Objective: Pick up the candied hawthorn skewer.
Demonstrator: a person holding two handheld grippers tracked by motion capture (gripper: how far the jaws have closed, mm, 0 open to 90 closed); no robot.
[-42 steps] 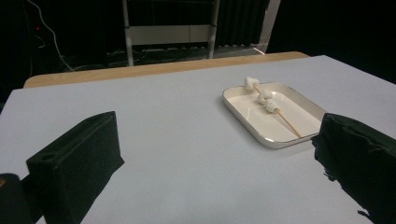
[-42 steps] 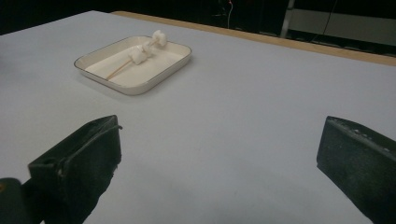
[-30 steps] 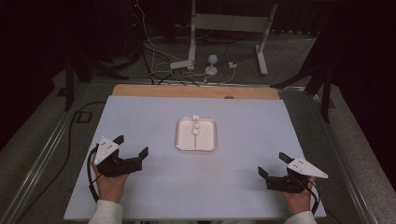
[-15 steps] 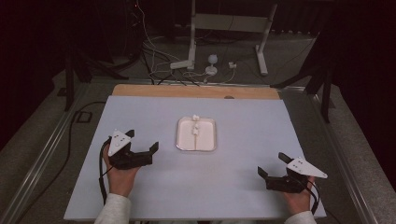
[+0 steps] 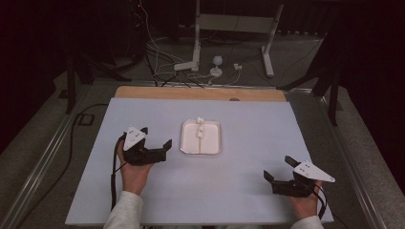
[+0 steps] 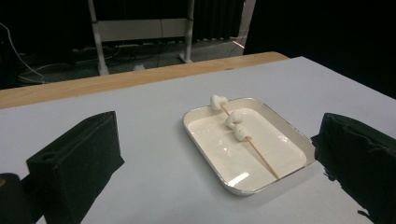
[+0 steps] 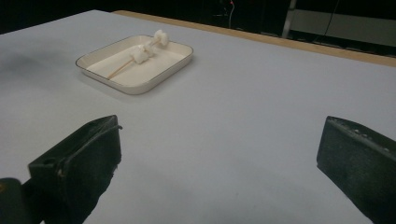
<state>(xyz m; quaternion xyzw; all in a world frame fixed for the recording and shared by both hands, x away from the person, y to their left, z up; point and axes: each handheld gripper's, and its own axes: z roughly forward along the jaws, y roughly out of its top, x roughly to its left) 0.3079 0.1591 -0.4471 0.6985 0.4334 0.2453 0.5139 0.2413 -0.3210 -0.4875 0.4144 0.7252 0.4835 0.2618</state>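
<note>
High view: at the table's (image 5: 239, 200) near right corner the right gripper (image 5: 279, 172) rests with jaws spread and empty. Farther in, the left gripper (image 5: 155, 141), jaws also spread wide and empty, sits just beside the left rim of a white tray (image 5: 213, 144) at the table's centre. A wooden skewer (image 6: 261, 157) threaded with three marshmallows (image 6: 237, 126) lies along the tray, marshmallows toward the far rim. Likely next: lifting the skewer. Best gripped low across its bare near end, closing gently so the stick neither rolls nor snaps.
</note>
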